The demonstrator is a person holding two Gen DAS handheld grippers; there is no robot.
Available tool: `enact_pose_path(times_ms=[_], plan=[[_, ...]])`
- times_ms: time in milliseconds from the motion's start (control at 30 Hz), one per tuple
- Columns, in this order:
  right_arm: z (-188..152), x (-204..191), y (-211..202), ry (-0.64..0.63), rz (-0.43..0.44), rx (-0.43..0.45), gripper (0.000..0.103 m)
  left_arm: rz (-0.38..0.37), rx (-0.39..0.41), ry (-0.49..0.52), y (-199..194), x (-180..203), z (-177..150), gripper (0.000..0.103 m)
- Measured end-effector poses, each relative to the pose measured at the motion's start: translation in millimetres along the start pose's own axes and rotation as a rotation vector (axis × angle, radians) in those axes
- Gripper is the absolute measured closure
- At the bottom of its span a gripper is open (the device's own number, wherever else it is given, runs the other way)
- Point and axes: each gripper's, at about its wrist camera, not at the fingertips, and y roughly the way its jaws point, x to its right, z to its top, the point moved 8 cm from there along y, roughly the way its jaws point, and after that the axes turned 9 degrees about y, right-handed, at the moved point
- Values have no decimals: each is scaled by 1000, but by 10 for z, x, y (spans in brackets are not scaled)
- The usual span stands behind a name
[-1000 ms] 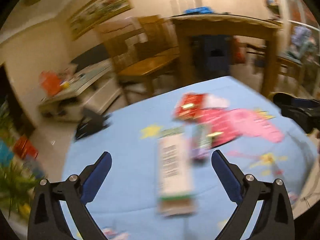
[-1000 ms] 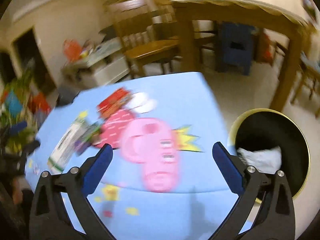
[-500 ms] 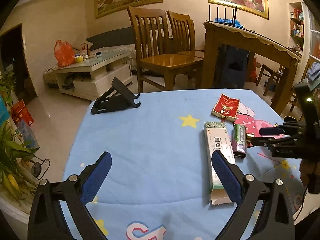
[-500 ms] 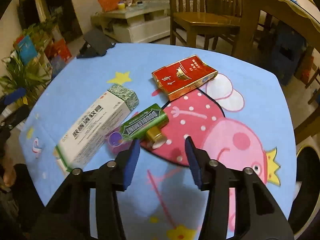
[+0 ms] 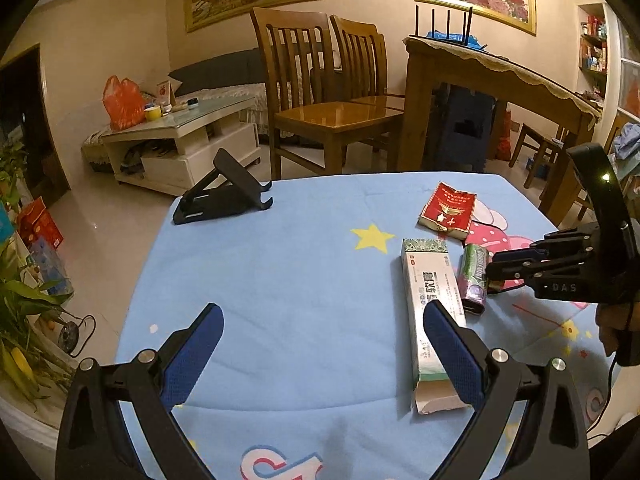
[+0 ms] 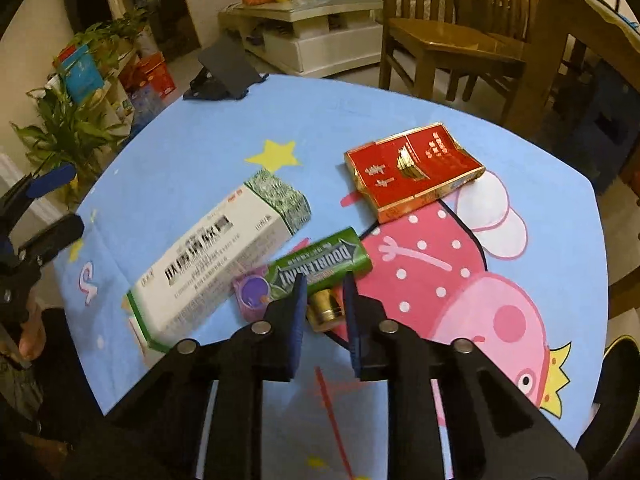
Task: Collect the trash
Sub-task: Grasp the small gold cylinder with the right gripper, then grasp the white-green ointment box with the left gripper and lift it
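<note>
Left tool: jaws wide apart, nothing between them, hovering over the near part of the table. Its right finger sits in front of the white carton.

Carton: long, white with a green patterned end, near flap open. Likely empty, light and easy to crush; take it across the narrow width, mid-length.

Gum pack: green foil, lying just right of the carton, touching or nearly so. Light, slick wrapper; pinch across the short side.

Right tool: jaws have just been closing and now stand clamped on a small gold cap on the table, just beside the gum pack. The cap looks like a stiff metal or plastic cylinder, small and rounded, so it may squirt out of the pads if you lift fast. The motion blur makes it hard to say whether the left pad also touches the gum pack.

Red pack: flat rigid box farther right, apart from the rest, on the pink cartoon print.
</note>
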Motion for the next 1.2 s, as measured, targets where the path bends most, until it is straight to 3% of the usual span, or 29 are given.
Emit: enact_pose_path(times_ms=[167,367,467,633,767,833,900,967,1000,1100,1200], plan=[[-74,30,44,-36,66,-35,80,-3,-4,4,33,30,8,7],[-151,-4,105,-96,12,-37,82,12,-10,38,73,129,13,7],[-204,12,38,-101,-33,-19,82,-31,-26,44,126,196,14,7],[-390,85,-400,-12,-29,97,82,-155,-79,63,300,414,46,7],[-576,209,-712,105,44,186,82,-169,-127,114,487,640,44,7],[-633,305,-784,148,59,202,82,-202,-150,134,568,775,47,7],[-643,352,-842,164,66,208,82,-190,-169,152,641,850,48,7],[-635,355,-881,171,69,216,82,-169,-207,153,751,886,13,15],[-639,360,-898,173,72,220,82,-167,-235,161,811,904,-32,36],[-631,364,-938,172,68,232,82,-157,-257,157,824,903,-104,58],[-643,413,-1031,178,62,254,82,-68,-276,117,768,725,-206,58]])
